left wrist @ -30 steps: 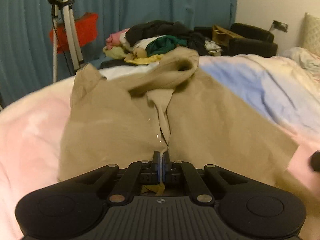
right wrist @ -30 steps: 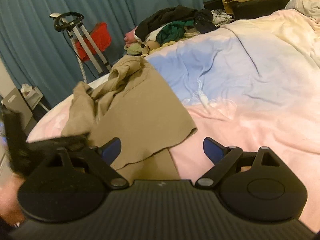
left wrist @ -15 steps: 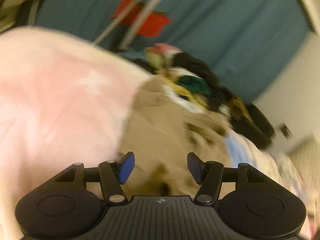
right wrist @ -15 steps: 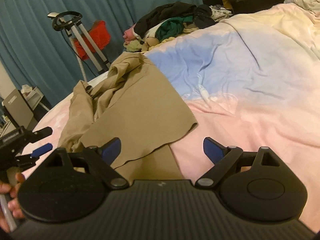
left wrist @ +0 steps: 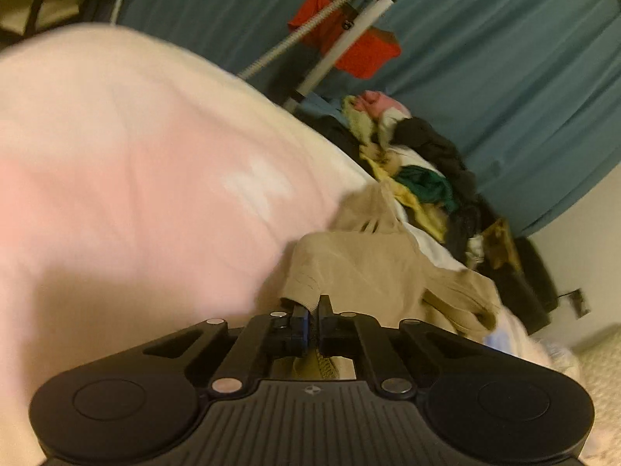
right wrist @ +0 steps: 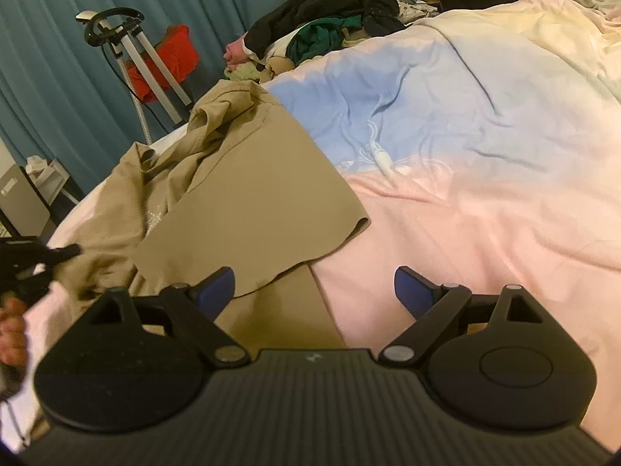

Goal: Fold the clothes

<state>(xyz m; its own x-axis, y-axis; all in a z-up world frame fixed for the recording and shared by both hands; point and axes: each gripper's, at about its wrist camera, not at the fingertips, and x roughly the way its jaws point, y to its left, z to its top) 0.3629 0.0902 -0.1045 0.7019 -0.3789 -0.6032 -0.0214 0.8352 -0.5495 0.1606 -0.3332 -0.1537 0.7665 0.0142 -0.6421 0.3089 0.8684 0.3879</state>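
Observation:
A tan garment [left wrist: 368,272] [right wrist: 252,202] lies crumpled on the pink and blue bed cover [right wrist: 465,233]. My left gripper [left wrist: 312,306] is shut on a bunched edge at the garment's left side, and cloth shows behind its closed fingers. From the right wrist view that gripper [right wrist: 58,252] sits at the far left, pinching the tan cloth, with a hand [right wrist: 11,326] below it. My right gripper [right wrist: 314,287] is open, hovering low over the garment's near hem, and its pads press on nothing.
A pile of mixed clothes [left wrist: 419,178] [right wrist: 322,35] sits at the bed's far end. A metal stand with a red item [left wrist: 349,39] [right wrist: 155,66] rises before the teal curtain. Bare bed cover [left wrist: 136,155] spreads left of the garment.
The left gripper let go of the garment's middle, opened, swung left while rolling, and has shut on the garment's left edge. The right gripper has kept still and open.

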